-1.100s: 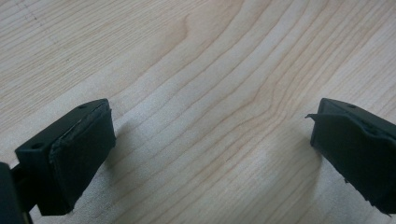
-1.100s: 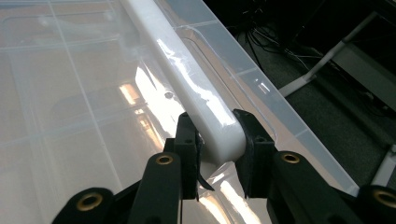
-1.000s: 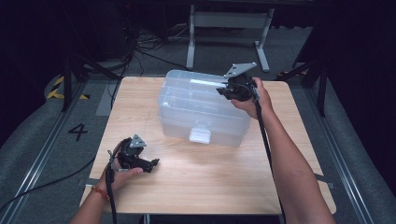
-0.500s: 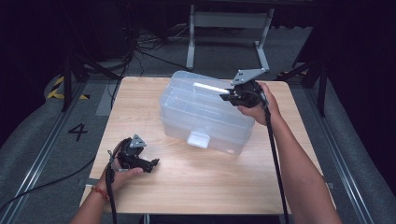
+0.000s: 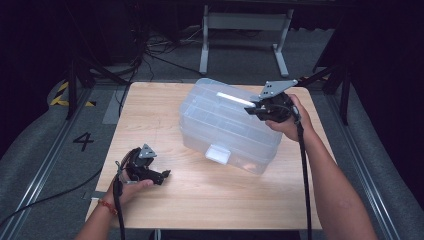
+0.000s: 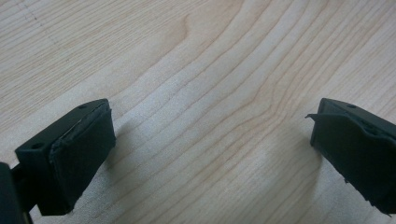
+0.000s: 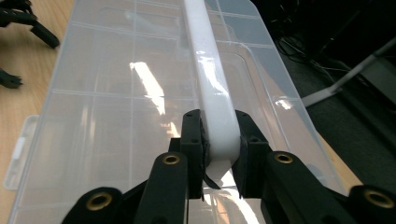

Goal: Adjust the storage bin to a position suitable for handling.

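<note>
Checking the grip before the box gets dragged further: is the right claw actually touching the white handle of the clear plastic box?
Touching. The right gripper view shows the right claw clamped on the white handle, both pads pressing its sides.

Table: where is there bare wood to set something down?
Bare wood lies on the table along the near edge, between the left gripper and the person's right forearm, and at the far left corner beside the clear box. The right side is crowded: the right gripper clamps the box's white handle.

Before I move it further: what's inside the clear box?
Through the clear box lid, divider walls and seemingly empty compartments show. The white handle, the right gripper and glare cover some of them.
</note>
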The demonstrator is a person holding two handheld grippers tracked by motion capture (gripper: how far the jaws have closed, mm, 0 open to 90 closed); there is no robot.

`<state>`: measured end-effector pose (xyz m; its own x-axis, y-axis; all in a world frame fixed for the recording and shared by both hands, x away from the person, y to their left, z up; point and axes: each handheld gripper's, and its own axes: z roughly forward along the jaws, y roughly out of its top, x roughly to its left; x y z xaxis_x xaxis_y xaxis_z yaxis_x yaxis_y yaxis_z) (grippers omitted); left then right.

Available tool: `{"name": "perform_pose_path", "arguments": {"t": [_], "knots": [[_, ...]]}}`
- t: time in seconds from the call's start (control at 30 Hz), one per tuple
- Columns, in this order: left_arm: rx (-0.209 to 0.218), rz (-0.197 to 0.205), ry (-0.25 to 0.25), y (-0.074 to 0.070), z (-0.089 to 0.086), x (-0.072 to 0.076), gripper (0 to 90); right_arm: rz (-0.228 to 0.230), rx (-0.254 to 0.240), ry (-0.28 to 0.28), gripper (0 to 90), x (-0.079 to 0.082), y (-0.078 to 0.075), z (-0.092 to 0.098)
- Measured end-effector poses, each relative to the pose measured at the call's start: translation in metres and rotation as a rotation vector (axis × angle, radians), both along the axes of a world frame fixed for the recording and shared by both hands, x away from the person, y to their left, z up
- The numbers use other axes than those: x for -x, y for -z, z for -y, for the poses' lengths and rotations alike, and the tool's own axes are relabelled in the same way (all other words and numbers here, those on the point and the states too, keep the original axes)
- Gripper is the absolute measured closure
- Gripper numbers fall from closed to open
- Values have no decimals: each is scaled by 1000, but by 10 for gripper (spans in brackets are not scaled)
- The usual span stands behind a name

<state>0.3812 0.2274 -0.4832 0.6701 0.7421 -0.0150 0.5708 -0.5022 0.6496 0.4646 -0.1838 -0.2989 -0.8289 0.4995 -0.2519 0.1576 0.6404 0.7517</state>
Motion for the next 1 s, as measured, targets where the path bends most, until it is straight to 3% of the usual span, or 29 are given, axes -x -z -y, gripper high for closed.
{"name": "perform_pose_path", "arguments": {"t": [0.13,0.23,0.47,0.57,0.73,0.8,0.9,1.0], "knots": [[1,0,-1,0,0,0,4,53,24,34,631,4,-8,-9],[0,0,0,0,0,0,4,57,51,33,559,3,-16,-20],[0,0,0,0,0,0,4,38,125,19,521,-8,-20,-54],[0,0,0,0,0,0,4,33,171,43,569,-17,-20,-69],[2,3,3,0,0,0,4,-8,201,56,705,-28,-17,-83],[3,3,4,0,0,0,4,-18,207,26,756,-30,-17,-88],[3,3,5,0,0,0,4,-8,216,18,768,-30,-17,-90],[3,2,5,0,0,0,4,-29,208,-14,777,-29,-18,-87]]}}
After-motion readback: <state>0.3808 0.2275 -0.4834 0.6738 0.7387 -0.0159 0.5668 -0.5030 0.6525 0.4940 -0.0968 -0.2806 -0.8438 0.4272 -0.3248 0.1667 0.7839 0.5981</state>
